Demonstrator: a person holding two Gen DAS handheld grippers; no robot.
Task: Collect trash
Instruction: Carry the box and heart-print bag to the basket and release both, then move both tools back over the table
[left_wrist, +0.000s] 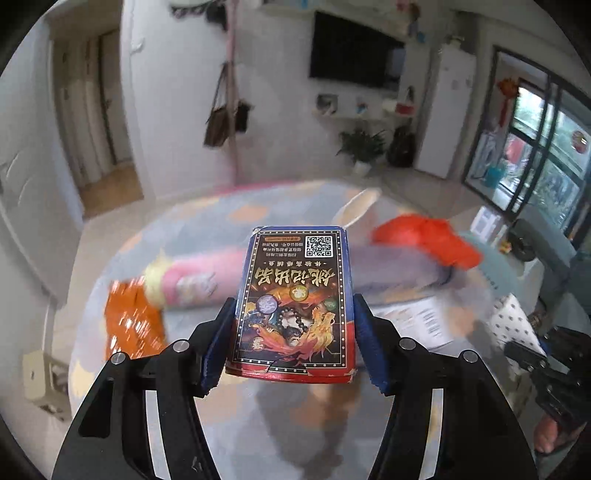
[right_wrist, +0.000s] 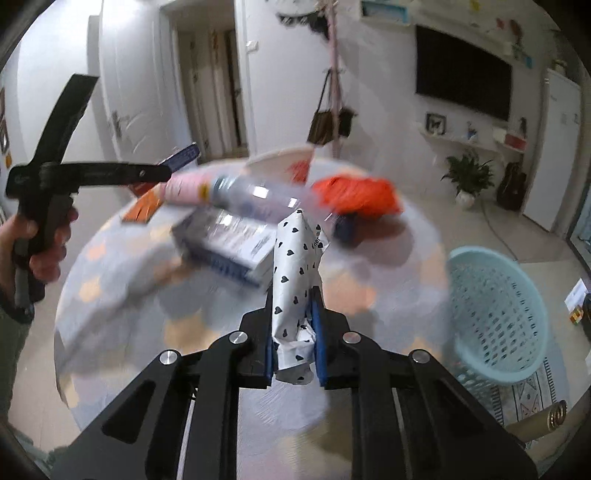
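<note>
Both grippers are loaded above the round table (right_wrist: 110, 280): left gripper (left_wrist: 293, 325) half-open, clamping a printed box (left_wrist: 295, 295); right gripper (right_wrist: 293, 332) pinched tight on heart-patterned paper (right_wrist: 295, 258), probably for the blue basket (right_wrist: 495, 314) beside that table

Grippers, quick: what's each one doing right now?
Left gripper: closed on the printed card box.
Right gripper: closed on the heart-patterned wrapper.

**Count of Things on and around the Desk**

There were two black tongs with blue pads. One printed blue-and-red card box (left_wrist: 295, 299), one heart-dotted white wrapper (right_wrist: 293, 280), one orange cloth bundle (right_wrist: 356, 195), one clear plastic bottle (right_wrist: 236, 192), one white-and-blue carton (right_wrist: 225, 247), one orange packet (left_wrist: 131, 321), and one pale blue plastic basket (right_wrist: 495, 317) were counted.
</note>
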